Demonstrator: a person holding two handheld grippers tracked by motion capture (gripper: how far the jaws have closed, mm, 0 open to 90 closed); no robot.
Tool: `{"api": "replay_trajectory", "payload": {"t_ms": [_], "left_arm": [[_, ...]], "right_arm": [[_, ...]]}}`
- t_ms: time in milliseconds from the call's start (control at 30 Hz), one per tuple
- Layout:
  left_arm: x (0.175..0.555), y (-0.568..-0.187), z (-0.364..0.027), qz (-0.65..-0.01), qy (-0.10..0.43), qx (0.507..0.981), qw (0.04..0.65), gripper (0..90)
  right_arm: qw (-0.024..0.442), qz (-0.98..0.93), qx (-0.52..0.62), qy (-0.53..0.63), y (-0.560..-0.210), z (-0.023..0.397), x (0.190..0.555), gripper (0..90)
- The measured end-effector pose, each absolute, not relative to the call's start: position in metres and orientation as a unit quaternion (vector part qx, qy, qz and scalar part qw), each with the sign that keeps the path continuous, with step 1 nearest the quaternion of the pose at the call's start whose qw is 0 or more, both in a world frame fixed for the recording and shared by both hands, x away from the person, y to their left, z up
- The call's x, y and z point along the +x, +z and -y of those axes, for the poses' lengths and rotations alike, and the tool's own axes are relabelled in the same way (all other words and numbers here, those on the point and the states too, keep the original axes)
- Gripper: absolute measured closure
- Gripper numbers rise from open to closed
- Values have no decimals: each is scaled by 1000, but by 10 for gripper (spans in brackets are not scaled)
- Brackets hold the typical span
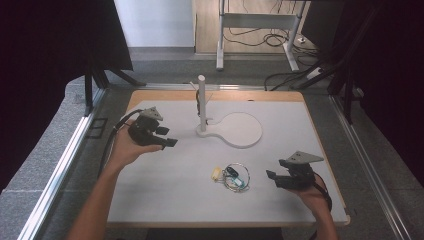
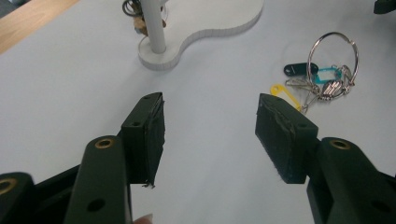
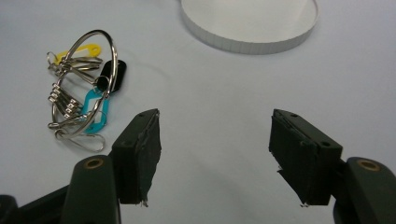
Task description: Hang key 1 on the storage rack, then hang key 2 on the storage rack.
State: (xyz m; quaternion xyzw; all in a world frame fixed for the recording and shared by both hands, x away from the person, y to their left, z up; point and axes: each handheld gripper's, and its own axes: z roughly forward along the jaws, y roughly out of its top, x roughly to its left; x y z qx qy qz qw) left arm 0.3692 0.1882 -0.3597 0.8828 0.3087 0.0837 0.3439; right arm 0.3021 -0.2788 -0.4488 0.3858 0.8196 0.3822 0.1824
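Observation:
A bunch of keys on a large metal ring (image 1: pixel 235 176) (image 2: pixel 327 74) (image 3: pixel 81 88), with yellow, blue and black tags, lies flat on the white board (image 1: pixel 170 185). A white stand (image 1: pixel 202 107) (image 2: pixel 154 28) with an upright post and a round flat base (image 1: pixel 242 130) (image 3: pixel 252 23) sits further back; a second small bunch hangs on the post (image 2: pixel 135 14). My left gripper (image 1: pixel 167 137) (image 2: pixel 210 135) is open at the left, empty, aimed toward the keys. My right gripper (image 1: pixel 272 177) (image 3: pixel 215 154) is open and empty just right of the keys.
The board rests on a wooden tabletop (image 1: pixel 165 94) framed by metal rails (image 1: pixel 60 170). Black curtains (image 1: pixel 45 45) flank both sides. A white desk frame (image 1: pixel 255 22) and floor cables (image 1: pixel 280 40) lie beyond the table.

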Motion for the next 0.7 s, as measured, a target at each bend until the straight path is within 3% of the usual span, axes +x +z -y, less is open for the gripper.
{"api": "replay_trajectory", "payload": {"t_ms": [700], "left_arm": [[339,-393,-190,-306,74,878,360,421]], "right_arm": [[131,-857,340,363,-422,247,316,351]]}}
